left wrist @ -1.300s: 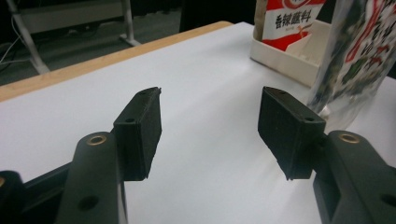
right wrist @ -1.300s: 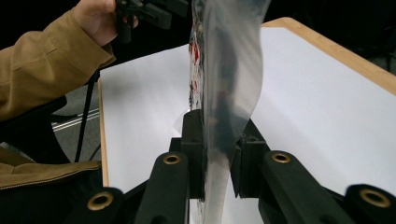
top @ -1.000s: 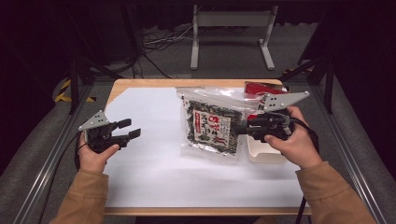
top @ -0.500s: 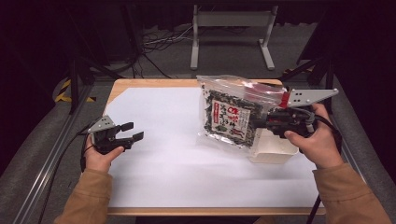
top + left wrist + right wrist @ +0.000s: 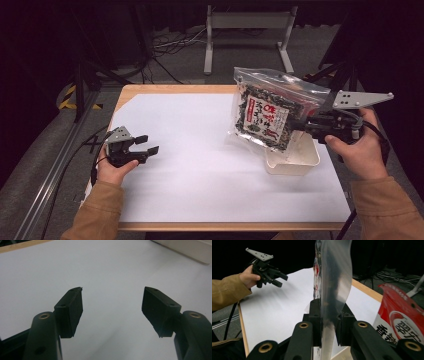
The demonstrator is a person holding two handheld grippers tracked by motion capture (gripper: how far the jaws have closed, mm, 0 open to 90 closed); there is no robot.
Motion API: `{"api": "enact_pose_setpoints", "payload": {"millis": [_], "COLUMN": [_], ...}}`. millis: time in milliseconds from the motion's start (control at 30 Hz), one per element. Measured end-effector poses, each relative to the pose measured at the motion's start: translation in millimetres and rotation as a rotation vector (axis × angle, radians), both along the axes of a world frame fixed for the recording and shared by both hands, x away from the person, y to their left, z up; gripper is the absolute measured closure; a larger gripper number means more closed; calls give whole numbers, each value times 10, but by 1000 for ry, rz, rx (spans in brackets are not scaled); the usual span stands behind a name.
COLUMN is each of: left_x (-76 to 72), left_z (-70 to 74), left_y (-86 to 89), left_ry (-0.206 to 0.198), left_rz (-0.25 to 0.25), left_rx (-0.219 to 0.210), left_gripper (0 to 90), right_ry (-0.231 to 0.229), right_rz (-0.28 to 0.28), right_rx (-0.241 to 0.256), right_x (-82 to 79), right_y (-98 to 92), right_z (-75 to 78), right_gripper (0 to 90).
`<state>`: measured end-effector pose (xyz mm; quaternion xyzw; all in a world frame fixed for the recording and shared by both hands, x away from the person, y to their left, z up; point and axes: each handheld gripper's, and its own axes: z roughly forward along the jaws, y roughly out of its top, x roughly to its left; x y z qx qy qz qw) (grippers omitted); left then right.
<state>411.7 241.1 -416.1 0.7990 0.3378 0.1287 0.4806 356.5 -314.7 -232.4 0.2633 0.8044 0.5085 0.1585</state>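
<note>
A clear zip bag of dark dried seaweed point(image 5: 264, 114) with a red and white label hangs tilted in the air above the right side of the table. My right gripper point(image 5: 302, 125) is shut on the bag's right edge. In the right gripper view the bag point(image 5: 332, 282) stands edge-on between the shut jaws of the right gripper point(image 5: 328, 323). The bag's lower corner hangs over a white tray point(image 5: 296, 161). Low over the table's left side, my left gripper point(image 5: 147, 144) is open. Between its fingers point(image 5: 72, 310) there is nothing, and the left gripper point(image 5: 113, 308) looks down on the white sheet.
A white sheet point(image 5: 200, 165) covers the wooden table. A red packet point(image 5: 402, 318) lies beside the tray at the far right. The tray's rim point(image 5: 192, 250) shows ahead of the left gripper. A metal stand point(image 5: 249, 30) and cables lie on the floor beyond the table.
The right gripper has lifted the seaweed bag off the table and carried it right, over the white tray. The left hand has drawn back toward the near left edge.
</note>
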Motion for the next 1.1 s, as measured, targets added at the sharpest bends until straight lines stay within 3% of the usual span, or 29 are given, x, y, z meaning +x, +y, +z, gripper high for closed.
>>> {"api": "enact_pose_setpoints", "payload": {"millis": [500,900,1100], "left_x": [21,23,22], "left_z": [-30,-42,-40], "left_y": [11,5,8], "left_ry": [6,19,23], "left_rz": [-2,2,3], "left_rx": [2,3,5], "left_gripper": [325,318,315], "right_ry": [-17,-33,-18], "right_rz": [-100,-201,-249], "right_rx": [3,-4,-17], "right_x": [-43,-52,-31], "right_y": [-267,-473,-516], "right_z": [62,47,-2], "right_gripper": [773,773,773]}}
